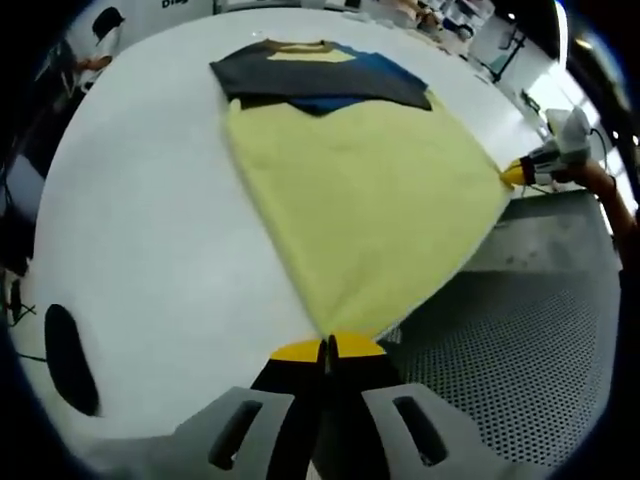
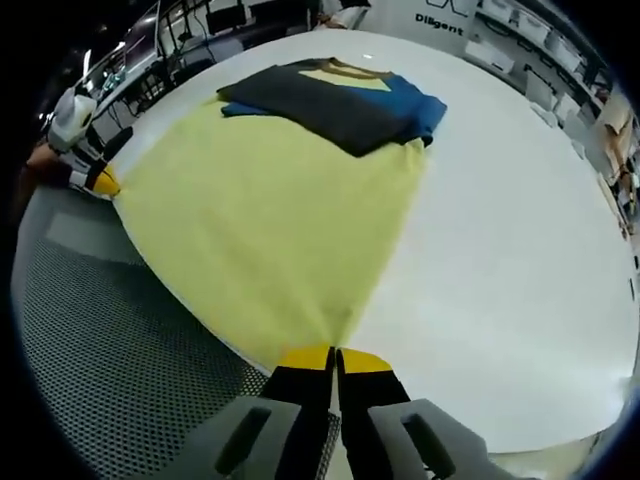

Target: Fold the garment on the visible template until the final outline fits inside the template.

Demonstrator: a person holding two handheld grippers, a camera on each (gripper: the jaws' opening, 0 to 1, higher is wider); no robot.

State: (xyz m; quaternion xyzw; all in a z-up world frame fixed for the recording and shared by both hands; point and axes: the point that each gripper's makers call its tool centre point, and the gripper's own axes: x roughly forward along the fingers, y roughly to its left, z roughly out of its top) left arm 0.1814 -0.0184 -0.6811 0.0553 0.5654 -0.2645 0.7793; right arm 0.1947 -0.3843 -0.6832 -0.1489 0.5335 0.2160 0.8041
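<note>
Yellow-tipped, the left gripper (image 1: 327, 348) is clamped on one bottom corner of the garment (image 1: 370, 200), and the right gripper (image 2: 334, 357) pinches the other. Its yellow body (sleeves dark and blue, folded in) spreads across the white table (image 1: 140, 220).

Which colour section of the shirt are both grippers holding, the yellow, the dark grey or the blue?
The yellow section: the left gripper and right gripper pinch its bottom corners; dark grey and blue lie at the far end.
</note>
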